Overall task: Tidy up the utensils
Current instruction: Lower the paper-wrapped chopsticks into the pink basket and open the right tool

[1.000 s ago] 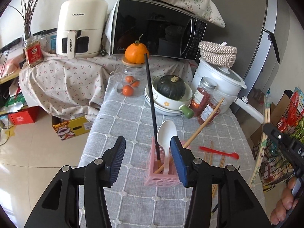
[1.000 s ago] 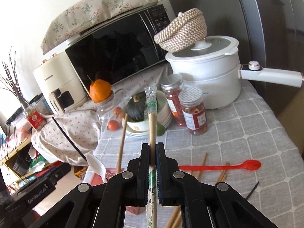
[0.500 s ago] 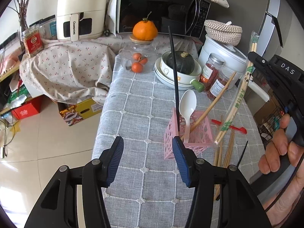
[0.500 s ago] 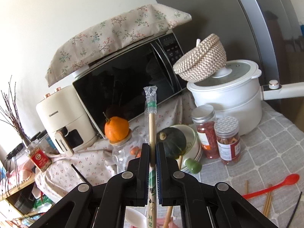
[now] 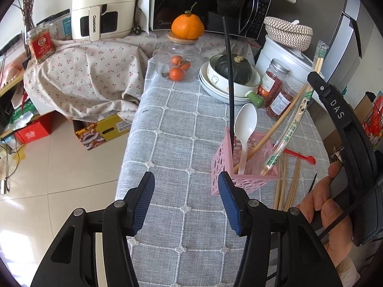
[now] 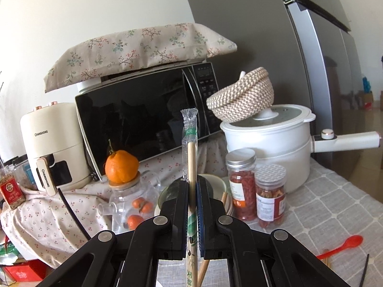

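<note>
a: right gripper (image 6: 191,186) is clamped on the pair of wooden chopsticks in a clear printed plastic sleeve (image 6: 190,148). grip sits partway along the length; the sealed sleeve end stands above the jaws, the rest runs down below them.

b: and the low end?

a: from the left wrist view, the sleeved pair (image 5: 293,122) slants down with its tip at or just inside the far rim of the pink perforated plastic basket (image 5: 241,167). whether it is fully in, cannot tell.

b: left gripper?

a: left gripper (image 5: 185,191) has its jaws apart, nothing between them. the basket lies just ahead and to its right, its near corner close by the right blue pad (image 5: 228,203); contact unclear.

b: handling notes?

a: judgement only: pair is light and stiff, but the film looks slick, so the sticks may slide inside it or pivot in a narrow pinch. basket looks light and could tip or skid; brace its wall. white plastic spoon (image 5: 245,129), black chopstick (image 5: 229,81) and bare wooden chopstick (image 5: 270,131) already lean in it.

b: remaining?

a: loose wooden chopsticks (image 5: 287,181) and red plastic spoon (image 5: 300,155) lie on the grey checked tablecloth (image 5: 182,124), beyond the basket.
</note>
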`<state>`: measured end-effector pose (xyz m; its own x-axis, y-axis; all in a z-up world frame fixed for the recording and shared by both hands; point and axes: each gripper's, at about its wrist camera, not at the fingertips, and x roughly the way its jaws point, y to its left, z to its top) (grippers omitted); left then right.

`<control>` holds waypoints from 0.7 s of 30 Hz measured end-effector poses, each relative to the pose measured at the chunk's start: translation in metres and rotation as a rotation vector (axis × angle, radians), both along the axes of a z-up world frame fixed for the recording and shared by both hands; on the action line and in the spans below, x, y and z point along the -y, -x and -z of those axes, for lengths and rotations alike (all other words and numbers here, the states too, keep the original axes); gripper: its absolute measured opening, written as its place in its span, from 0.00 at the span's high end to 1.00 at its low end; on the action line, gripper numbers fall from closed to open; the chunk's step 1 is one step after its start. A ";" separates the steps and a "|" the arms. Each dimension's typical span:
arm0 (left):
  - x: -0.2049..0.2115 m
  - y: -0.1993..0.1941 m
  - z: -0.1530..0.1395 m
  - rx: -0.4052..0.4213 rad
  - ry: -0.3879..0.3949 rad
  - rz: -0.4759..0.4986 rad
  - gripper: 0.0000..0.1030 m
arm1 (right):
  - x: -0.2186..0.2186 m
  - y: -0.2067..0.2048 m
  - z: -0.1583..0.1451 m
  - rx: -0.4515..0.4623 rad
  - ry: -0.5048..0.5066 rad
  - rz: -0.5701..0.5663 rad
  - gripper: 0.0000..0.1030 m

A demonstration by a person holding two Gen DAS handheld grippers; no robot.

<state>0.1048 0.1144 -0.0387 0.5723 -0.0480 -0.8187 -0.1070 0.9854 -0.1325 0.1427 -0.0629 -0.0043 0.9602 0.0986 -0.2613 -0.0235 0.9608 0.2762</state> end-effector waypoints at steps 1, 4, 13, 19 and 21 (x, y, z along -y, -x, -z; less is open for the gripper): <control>0.000 0.000 0.000 0.002 -0.001 0.001 0.43 | 0.001 0.002 0.002 -0.006 -0.007 -0.010 0.94; 0.001 0.001 -0.002 0.013 0.006 0.004 0.34 | 0.006 0.009 0.004 -0.033 -0.023 -0.040 0.87; 0.011 0.003 0.000 -0.004 0.034 0.008 0.27 | 0.038 0.027 -0.006 -0.132 -0.023 -0.126 0.33; 0.027 0.007 0.002 -0.010 0.009 0.043 0.25 | 0.062 0.036 -0.006 -0.250 -0.007 -0.174 0.22; 0.031 0.008 0.004 -0.014 0.005 0.054 0.24 | 0.070 0.039 -0.006 -0.290 0.010 -0.181 0.20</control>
